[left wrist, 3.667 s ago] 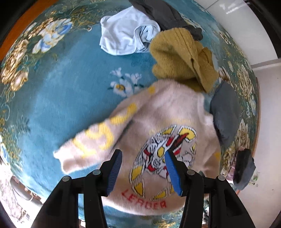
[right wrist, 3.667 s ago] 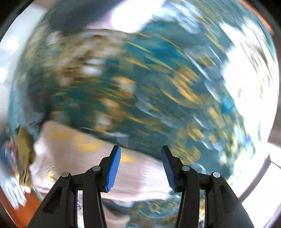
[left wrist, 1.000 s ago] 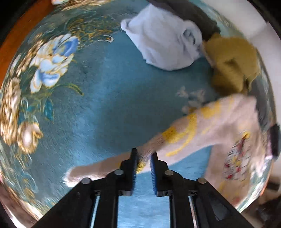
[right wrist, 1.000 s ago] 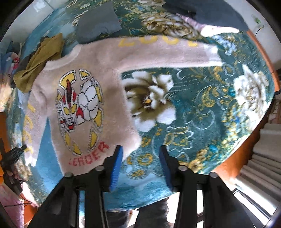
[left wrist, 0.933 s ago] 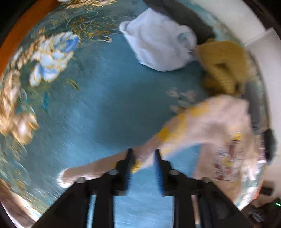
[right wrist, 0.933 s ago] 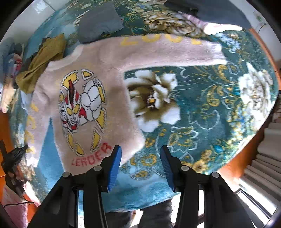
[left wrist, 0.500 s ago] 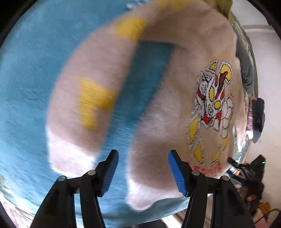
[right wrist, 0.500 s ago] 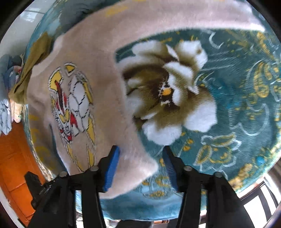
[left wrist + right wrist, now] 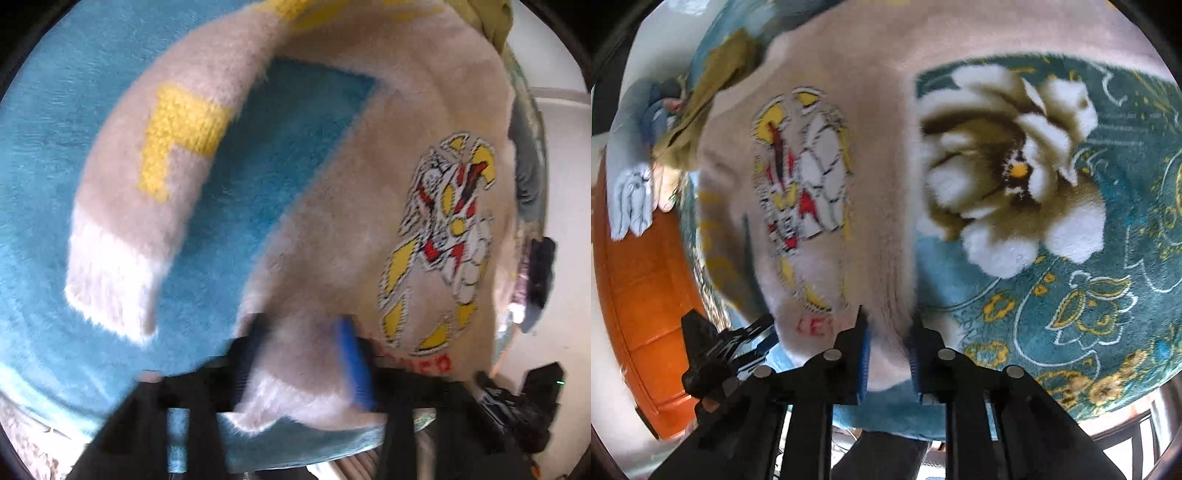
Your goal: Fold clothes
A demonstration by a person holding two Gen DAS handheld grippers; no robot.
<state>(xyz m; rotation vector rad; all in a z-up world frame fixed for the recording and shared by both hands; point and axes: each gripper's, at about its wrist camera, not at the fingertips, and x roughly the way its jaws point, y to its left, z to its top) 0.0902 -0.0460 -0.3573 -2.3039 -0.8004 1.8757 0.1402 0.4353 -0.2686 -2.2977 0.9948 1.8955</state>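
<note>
Two grippers at the bottom hem of a fluffy cream sweater [image 9: 332, 221], spread face-up on a teal flowered blanket [image 9: 1071, 302]. Left gripper [image 9: 303, 354] blurred, partly closed, hem corner between its fingers; firm grip hard to tell. Right gripper [image 9: 888, 354] narrowed around the opposite hem corner, pads [image 9: 863, 354] touching fabric. Sleeve [image 9: 155, 177] lying beside the body.

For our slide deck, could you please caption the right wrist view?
Right gripper closes on the hem of the sweater spread on the blanket.
</note>
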